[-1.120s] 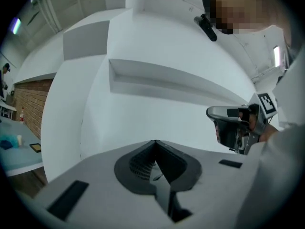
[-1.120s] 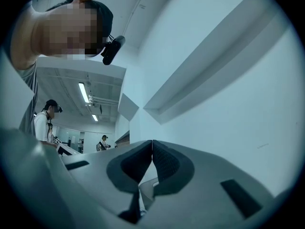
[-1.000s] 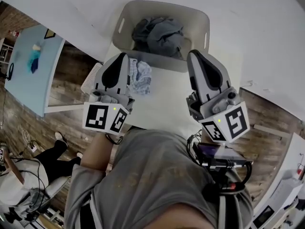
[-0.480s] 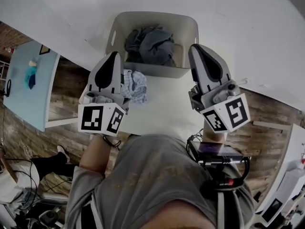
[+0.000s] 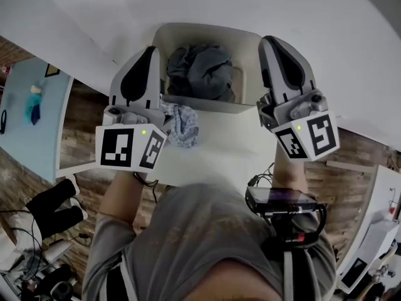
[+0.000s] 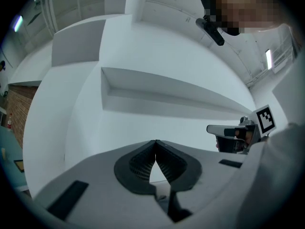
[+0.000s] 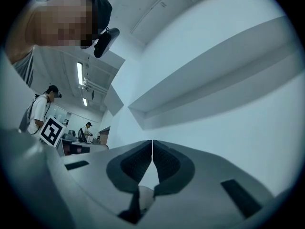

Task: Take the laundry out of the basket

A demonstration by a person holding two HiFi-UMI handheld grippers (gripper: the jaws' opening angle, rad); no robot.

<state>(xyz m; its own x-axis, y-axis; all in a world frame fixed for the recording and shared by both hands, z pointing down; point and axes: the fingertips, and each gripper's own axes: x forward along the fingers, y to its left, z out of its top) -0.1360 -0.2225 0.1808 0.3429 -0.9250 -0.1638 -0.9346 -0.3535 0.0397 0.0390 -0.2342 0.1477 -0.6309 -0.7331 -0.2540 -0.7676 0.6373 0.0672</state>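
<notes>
In the head view a pale laundry basket (image 5: 247, 105) stands at the far end of a white table (image 5: 232, 149), holding crumpled dark grey clothes (image 5: 202, 71). A light blue patterned cloth (image 5: 180, 123) lies on the table just in front of the basket's left corner. My left gripper (image 5: 145, 58) is raised beside the basket's left rim, shut and empty. My right gripper (image 5: 277, 47) is raised over the basket's right rim, also shut and empty. Both gripper views point up at a white wall and ceiling; the left gripper (image 6: 155, 141) and right gripper (image 7: 152, 141) show their tips touching.
A light blue table (image 5: 28, 124) with small items stands at the left over a wooden floor. A person's dark legs (image 5: 53, 205) and cables are at the lower left. White walls run behind the basket. Other people stand far off in the right gripper view.
Both grippers have risen and moved forward toward the basket; the right one now overlaps its right rim. The view has shifted slightly. Jaws stay shut.
</notes>
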